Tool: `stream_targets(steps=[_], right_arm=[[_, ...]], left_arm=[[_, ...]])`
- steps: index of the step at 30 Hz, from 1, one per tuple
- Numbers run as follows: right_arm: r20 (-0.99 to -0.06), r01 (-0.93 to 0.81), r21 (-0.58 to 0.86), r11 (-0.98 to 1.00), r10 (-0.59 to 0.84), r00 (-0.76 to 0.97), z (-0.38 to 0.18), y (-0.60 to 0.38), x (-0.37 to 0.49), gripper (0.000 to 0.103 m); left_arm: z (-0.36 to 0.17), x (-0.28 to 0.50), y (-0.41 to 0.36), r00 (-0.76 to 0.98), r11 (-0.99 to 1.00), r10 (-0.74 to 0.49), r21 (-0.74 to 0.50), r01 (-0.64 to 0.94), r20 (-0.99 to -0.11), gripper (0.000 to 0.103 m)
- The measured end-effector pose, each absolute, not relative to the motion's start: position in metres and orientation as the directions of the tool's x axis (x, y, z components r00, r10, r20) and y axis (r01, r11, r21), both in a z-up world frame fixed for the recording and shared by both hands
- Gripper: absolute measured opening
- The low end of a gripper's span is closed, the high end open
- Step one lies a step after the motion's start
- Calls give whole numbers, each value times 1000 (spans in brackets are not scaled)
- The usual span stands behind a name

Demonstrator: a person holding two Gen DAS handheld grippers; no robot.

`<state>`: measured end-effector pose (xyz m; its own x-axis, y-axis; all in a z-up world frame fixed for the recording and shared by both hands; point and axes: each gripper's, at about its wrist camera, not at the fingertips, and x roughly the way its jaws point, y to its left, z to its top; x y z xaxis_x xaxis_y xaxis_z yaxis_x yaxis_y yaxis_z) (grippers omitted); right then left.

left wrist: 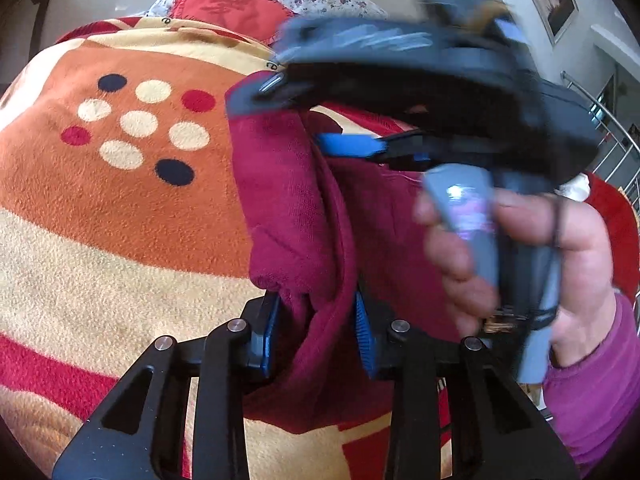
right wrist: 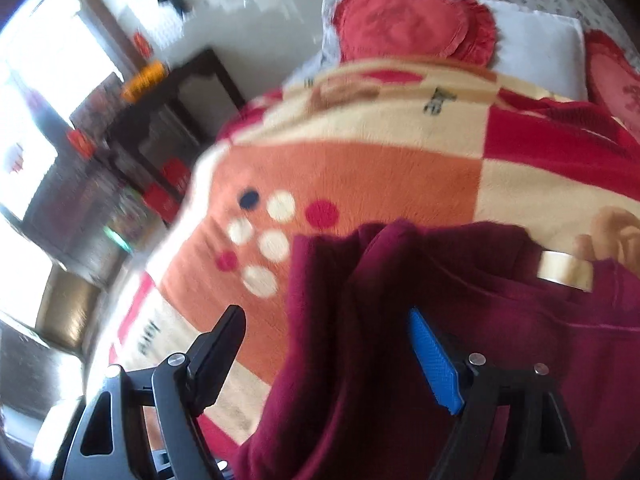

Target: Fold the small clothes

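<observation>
A small maroon fleece garment point(left wrist: 296, 208) hangs bunched over an orange, cream and red blanket point(left wrist: 100, 220). My left gripper point(left wrist: 318, 332) is shut on a fold of the garment, its blue pads pressing both sides. My right gripper point(right wrist: 328, 356) is open, its jaws wide apart; the garment point(right wrist: 460, 320) lies between and in front of them, touching the blue pad point(right wrist: 434, 364). In the left wrist view the right gripper point(left wrist: 352, 146) appears blurred above the garment, held by a hand point(left wrist: 532, 252).
A red pillow point(right wrist: 408, 24) and a white pillow point(right wrist: 540, 48) lie at the head of the bed. A dark wooden cabinet point(right wrist: 172, 120) stands beside the bed on the left. A stair railing point(left wrist: 612, 132) is at the far right.
</observation>
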<state>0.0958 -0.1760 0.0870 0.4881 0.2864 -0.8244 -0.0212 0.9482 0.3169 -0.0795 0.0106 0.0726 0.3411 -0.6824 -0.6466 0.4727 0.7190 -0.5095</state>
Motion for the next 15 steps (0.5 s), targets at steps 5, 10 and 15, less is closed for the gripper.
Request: stream_targets(steps=[5, 10, 15], right_arm=[[-860, -42, 189, 981, 186, 476, 74, -163, 99, 27], [-810, -42, 250, 967, 233, 539, 87, -182, 81, 23], [-794, -46, 282, 958, 260, 549, 93, -192, 72, 23]], left_arm=[[76, -74, -2, 350, 740, -651, -459, 492, -673, 31], [73, -83, 1, 379, 752, -628, -402, 523, -680, 61], [66, -82, 1, 389, 773, -606, -398, 493, -694, 66]])
